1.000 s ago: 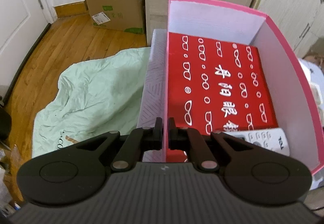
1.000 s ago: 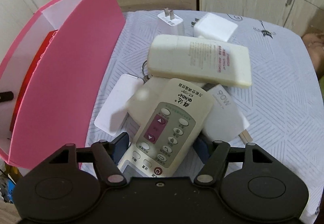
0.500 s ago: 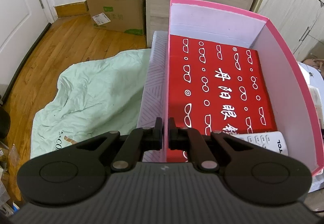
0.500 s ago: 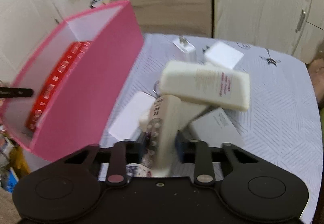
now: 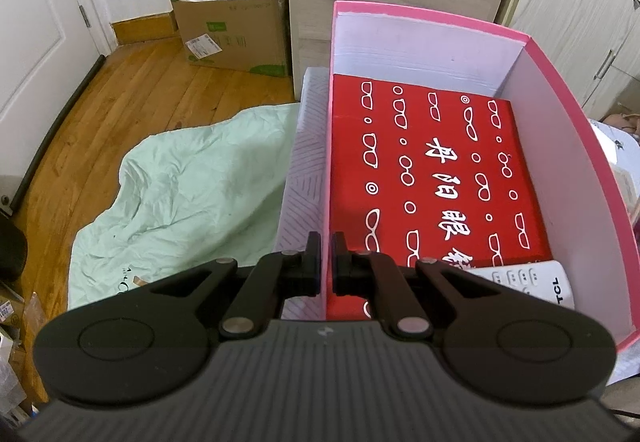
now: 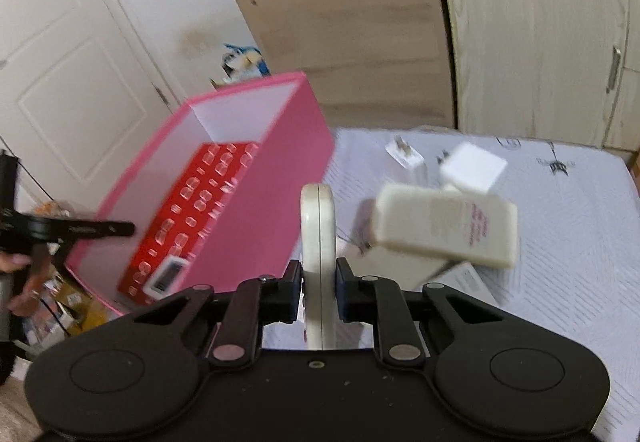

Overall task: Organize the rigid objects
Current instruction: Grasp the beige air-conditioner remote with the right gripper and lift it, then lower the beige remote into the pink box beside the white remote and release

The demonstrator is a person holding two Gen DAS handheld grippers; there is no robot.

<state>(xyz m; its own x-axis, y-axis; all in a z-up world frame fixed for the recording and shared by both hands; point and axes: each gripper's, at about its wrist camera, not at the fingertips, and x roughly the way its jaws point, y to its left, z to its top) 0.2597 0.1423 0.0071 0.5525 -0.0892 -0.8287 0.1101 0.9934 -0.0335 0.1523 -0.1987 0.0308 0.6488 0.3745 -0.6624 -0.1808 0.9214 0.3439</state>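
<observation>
A pink box (image 5: 560, 146) sits on the bed with a red glasses-print box (image 5: 432, 170) and a white TCL remote (image 5: 532, 282) inside. My left gripper (image 5: 326, 262) is shut on the pink box's near-left wall, one finger on each side of it. In the right wrist view my right gripper (image 6: 319, 282) is closing on a cream remote (image 6: 318, 218), which stands edge-on between the pads, lifted off the bed beside the pink box (image 6: 256, 210). The left gripper (image 6: 80, 230) shows there at the box's far side.
On the patterned bed cover (image 6: 580, 242) lie a big cream remote (image 6: 444, 228) and two white chargers (image 6: 472, 168) (image 6: 408, 158). Wooden wardrobes (image 6: 520, 42) stand behind. A green sheet (image 5: 192, 194) and a cardboard box (image 5: 236, 34) are on the wooden floor.
My right gripper closed on the cream remote, lifted it off the pile and tilted up, so the remote now stands edge-on. The left gripper has kept still on the box wall.
</observation>
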